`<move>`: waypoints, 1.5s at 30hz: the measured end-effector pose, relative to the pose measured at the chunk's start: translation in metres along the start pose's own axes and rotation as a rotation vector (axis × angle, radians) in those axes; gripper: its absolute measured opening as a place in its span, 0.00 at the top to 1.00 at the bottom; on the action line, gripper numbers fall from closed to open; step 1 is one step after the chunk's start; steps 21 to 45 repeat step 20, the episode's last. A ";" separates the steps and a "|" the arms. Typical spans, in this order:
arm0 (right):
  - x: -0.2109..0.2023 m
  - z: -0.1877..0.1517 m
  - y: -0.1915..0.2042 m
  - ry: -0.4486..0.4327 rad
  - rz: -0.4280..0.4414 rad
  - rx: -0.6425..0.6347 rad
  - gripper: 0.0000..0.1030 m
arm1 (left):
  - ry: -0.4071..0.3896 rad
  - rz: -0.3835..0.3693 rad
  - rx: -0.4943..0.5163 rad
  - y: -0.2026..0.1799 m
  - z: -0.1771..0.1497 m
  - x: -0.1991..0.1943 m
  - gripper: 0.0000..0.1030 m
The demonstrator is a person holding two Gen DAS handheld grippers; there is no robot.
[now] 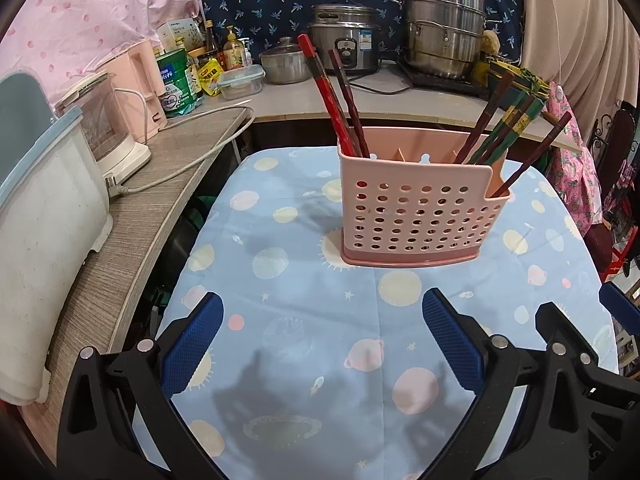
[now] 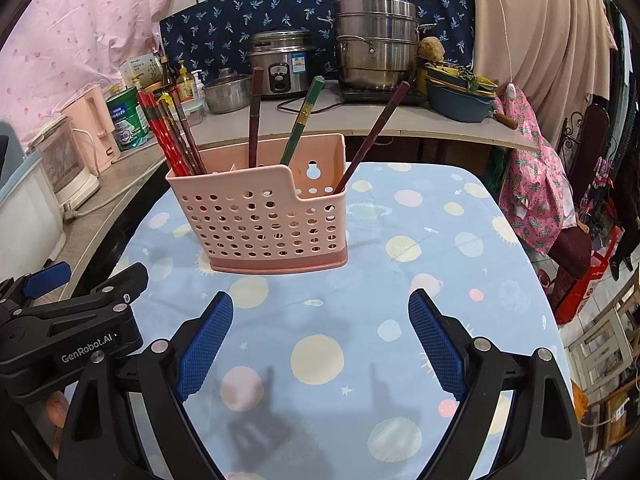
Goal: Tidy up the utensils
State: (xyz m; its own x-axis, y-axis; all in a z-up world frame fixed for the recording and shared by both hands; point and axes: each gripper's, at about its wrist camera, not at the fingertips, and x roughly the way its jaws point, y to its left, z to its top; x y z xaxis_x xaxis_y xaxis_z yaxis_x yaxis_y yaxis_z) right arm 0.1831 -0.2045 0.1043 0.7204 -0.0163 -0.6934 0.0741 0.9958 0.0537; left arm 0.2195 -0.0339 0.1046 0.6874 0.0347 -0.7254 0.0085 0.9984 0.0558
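Observation:
A pink perforated utensil holder (image 1: 420, 212) (image 2: 264, 224) stands upright on the blue planet-print tablecloth (image 1: 320, 320) (image 2: 420, 248). Red and dark chopsticks (image 1: 336, 96) (image 2: 168, 136) lean in its left end. Brown and green chopsticks (image 1: 504, 124) (image 2: 304, 120) lean in the middle and right end. My left gripper (image 1: 322, 308) hovers open over the cloth, short of the holder, nothing between its blue pads. My right gripper (image 2: 320, 306) is likewise open and empty, with the holder ahead and slightly left. The left gripper's body (image 2: 68, 320) shows at the lower left of the right wrist view.
A wooden counter (image 1: 132, 220) runs along the left with a white appliance (image 1: 44, 240), a kettle (image 1: 108, 128) and a loose power cord. Behind stand a rice cooker (image 1: 346, 42), steel pots (image 2: 376, 44), tins and bottles. Patterned cloth (image 2: 536, 184) and chairs are on the right.

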 end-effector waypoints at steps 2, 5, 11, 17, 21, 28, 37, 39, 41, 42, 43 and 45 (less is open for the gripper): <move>0.000 0.000 0.000 0.001 -0.001 0.000 0.17 | 0.003 -0.002 0.000 0.000 -0.001 0.000 0.08; 0.000 -0.001 0.000 0.001 -0.002 -0.001 0.17 | 0.004 -0.002 0.001 0.000 -0.001 -0.001 0.08; 0.000 -0.001 0.000 0.000 0.001 0.001 0.17 | -0.001 -0.001 0.005 -0.001 -0.003 -0.003 0.08; -0.001 -0.004 0.001 0.002 -0.017 -0.002 0.17 | 0.006 0.000 -0.001 0.000 -0.004 -0.001 0.08; -0.001 -0.005 0.002 0.007 -0.019 -0.005 0.17 | 0.014 -0.007 0.000 -0.001 -0.005 0.002 0.08; -0.001 -0.005 0.002 0.007 -0.019 -0.005 0.17 | 0.014 -0.007 0.000 -0.001 -0.005 0.002 0.08; -0.001 -0.005 0.002 0.007 -0.019 -0.005 0.17 | 0.014 -0.007 0.000 -0.001 -0.005 0.002 0.08; -0.001 -0.005 0.002 0.007 -0.019 -0.005 0.17 | 0.014 -0.007 0.000 -0.001 -0.005 0.002 0.08; -0.001 -0.005 0.002 0.007 -0.019 -0.005 0.17 | 0.014 -0.007 0.000 -0.001 -0.005 0.002 0.08; -0.001 -0.005 0.002 0.007 -0.019 -0.005 0.17 | 0.014 -0.007 0.000 -0.001 -0.005 0.002 0.08; -0.001 -0.005 0.002 0.007 -0.019 -0.005 0.17 | 0.014 -0.007 0.000 -0.001 -0.005 0.002 0.08; -0.001 -0.005 0.002 0.007 -0.019 -0.005 0.17 | 0.014 -0.007 0.000 -0.001 -0.005 0.002 0.08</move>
